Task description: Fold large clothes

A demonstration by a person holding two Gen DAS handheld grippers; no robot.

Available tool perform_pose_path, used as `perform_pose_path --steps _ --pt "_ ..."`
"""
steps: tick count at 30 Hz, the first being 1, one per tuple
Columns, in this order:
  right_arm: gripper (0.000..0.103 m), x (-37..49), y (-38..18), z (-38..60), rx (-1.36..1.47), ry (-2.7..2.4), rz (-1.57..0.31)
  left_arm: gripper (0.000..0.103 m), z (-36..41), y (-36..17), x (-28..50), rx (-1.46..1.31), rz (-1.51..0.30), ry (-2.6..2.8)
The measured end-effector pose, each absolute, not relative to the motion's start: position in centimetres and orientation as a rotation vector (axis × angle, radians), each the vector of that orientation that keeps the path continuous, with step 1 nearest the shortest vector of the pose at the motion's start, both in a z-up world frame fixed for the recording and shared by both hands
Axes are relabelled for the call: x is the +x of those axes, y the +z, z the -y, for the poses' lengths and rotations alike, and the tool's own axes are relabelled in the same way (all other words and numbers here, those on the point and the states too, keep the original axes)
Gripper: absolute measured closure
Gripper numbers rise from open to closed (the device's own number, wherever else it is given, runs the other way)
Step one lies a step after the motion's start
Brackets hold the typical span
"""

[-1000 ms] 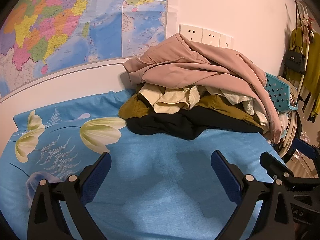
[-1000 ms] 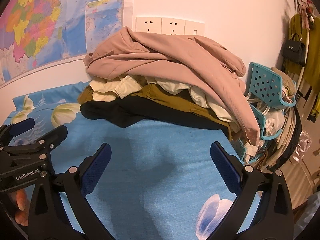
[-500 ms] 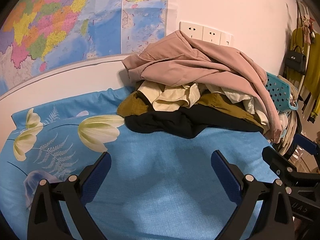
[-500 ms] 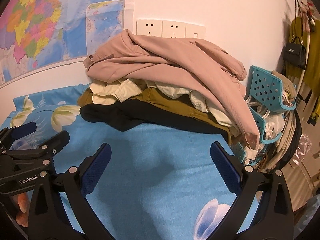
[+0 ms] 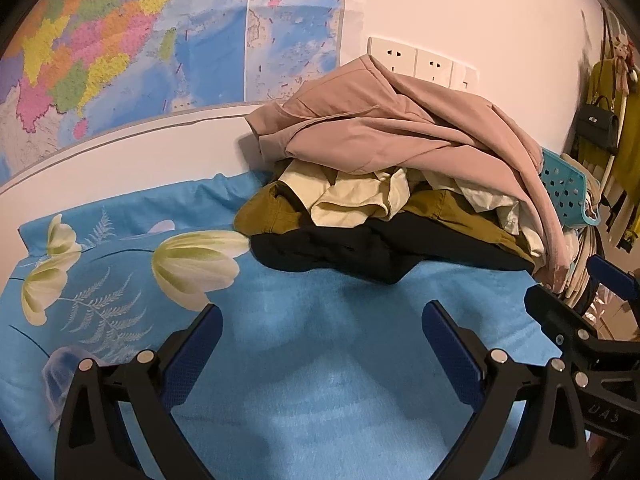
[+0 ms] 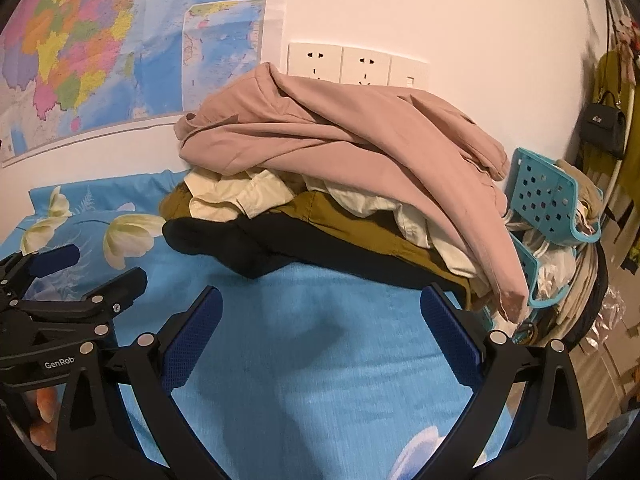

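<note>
Left gripper (image 5: 322, 320) hovers over the blue floral bedsheet (image 5: 320, 380), fingers spread wide, holding nothing. Clothes pile (image 5: 392, 184) sits ahead by the wall, untouched: pink garment (image 6: 340, 136) on top, then cream, olive, black. Right gripper (image 6: 320, 312) just beside the left, also spread, empty. Teal basket (image 6: 548, 200) at the pile's right edge.
</note>
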State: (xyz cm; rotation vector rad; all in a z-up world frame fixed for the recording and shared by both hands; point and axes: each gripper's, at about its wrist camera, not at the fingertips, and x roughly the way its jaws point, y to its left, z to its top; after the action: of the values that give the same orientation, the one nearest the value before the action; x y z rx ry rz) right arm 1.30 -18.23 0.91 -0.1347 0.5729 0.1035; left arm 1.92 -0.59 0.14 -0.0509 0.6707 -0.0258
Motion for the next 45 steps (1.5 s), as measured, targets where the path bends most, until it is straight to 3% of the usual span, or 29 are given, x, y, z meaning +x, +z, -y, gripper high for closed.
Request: perform_pose_path --steps 11,24,35,37,38,39,41,45 --pt "0.005 4.9 3.1 17.6 -0.226 0.136 -0.522 0.006 0.1 0.8 5.1 -0.071 -0.677 -0.038" --pt "0.005 16.4 7.6 13.3 -0.466 0.193 -0.418 0.006 -2.8 0.2 11.9 -0.145 -0.735 -0.056" --pt "0.007 24.6 4.9 9.1 -0.686 0.246 -0.544 0.006 -4.8 -1.2 14.6 -0.164 -0.766 -0.032" --pt "0.034 25.2 5.4 9.2 -0.643 0.301 -0.538 0.006 -5.2 -1.4 15.0 -0.173 -0.771 -0.036" --pt "0.066 25.3 5.6 9.3 -0.63 0.329 -0.548 0.006 -5.3 -1.5 15.1 -0.178 -0.769 -0.039" --pt "0.083 25.6 6.0 9.6 -0.609 0.349 -0.57 0.006 -5.5 -1.5 15.2 -0.183 -0.765 -0.044" --pt "0.09 25.4 6.9 10.4 -0.58 0.362 -0.571 0.006 -5.9 -1.3 15.6 -0.189 -0.748 -0.053" --pt "0.092 23.0 11.4 13.6 -0.449 0.392 -0.479 0.006 -6.0 -0.3 15.8 -0.209 -0.673 -0.117"
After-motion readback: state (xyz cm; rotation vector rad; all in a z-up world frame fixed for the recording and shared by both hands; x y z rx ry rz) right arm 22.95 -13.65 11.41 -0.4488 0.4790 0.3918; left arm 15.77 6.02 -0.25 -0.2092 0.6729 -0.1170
